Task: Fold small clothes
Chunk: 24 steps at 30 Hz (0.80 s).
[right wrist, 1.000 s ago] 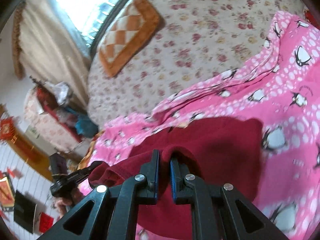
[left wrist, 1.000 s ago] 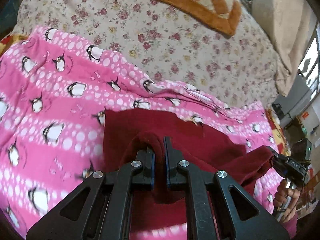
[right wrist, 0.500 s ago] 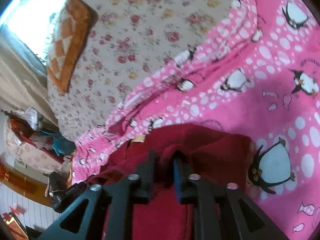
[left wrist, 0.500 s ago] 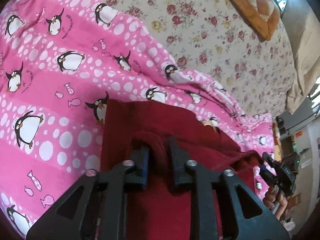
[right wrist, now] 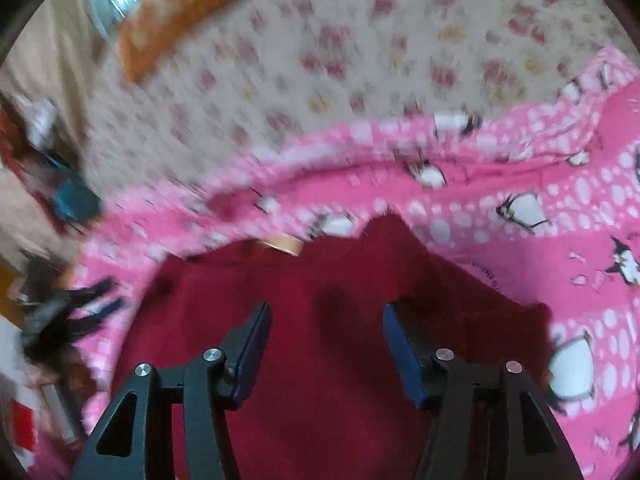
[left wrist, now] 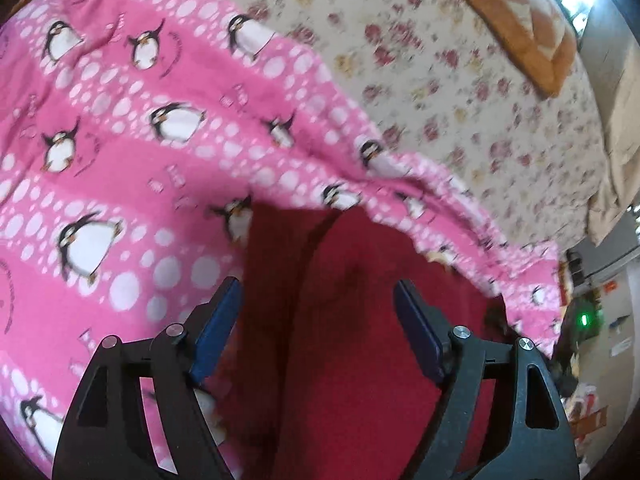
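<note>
Both the left gripper and the right gripper hover with fingers spread apart, gripping nothing, above the dark red garment lying on the pink penguin blanket on the bed. Judgement: smooth the laid fold flat before regrasping an edge. No containers are visible.

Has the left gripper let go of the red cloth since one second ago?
Yes. The left gripper was shut on the red cloth; now it is open, and the cloth lies on the pink penguin blanket.
</note>
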{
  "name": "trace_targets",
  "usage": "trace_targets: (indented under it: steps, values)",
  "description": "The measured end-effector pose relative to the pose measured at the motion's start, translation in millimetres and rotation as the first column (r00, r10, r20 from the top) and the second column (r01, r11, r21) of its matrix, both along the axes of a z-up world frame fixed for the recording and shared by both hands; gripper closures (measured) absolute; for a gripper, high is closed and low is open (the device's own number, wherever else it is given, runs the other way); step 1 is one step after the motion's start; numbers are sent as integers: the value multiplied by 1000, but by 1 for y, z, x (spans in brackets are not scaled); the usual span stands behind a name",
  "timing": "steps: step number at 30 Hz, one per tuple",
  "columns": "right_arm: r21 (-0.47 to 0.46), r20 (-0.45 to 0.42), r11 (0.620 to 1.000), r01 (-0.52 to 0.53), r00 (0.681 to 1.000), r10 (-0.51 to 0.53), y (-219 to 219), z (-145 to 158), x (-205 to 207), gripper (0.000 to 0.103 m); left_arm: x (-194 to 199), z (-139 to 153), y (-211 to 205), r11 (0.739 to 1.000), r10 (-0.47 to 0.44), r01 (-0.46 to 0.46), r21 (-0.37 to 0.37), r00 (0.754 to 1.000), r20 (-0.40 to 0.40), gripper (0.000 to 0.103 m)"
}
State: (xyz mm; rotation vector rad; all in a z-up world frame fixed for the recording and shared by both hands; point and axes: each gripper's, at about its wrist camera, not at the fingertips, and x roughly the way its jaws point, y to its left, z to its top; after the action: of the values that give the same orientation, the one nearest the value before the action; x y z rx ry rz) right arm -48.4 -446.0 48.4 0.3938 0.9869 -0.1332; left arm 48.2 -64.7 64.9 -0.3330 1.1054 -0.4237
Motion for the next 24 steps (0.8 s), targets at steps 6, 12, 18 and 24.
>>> trace_targets:
  steps: [6,12,18,24]
  values:
    - [13,41,998,66,997,-66,-14,2,-5,50,-33,2,11,996,-45,44,73,999,8,24]
    - [63,77,997,51,995,-56,-21,41,-62,46,-71,4,13,990,-95,91,108,995,28,24]
    - [-69,70,997,-37,997,42,9,56,-115,46,-99,-5,11,980,-95,86,178,995,41,24]
    - [-253,-84,959,-129,990,111,36,18,-126,55,-110,-20,13,971,-52,40,235,998,42,24]
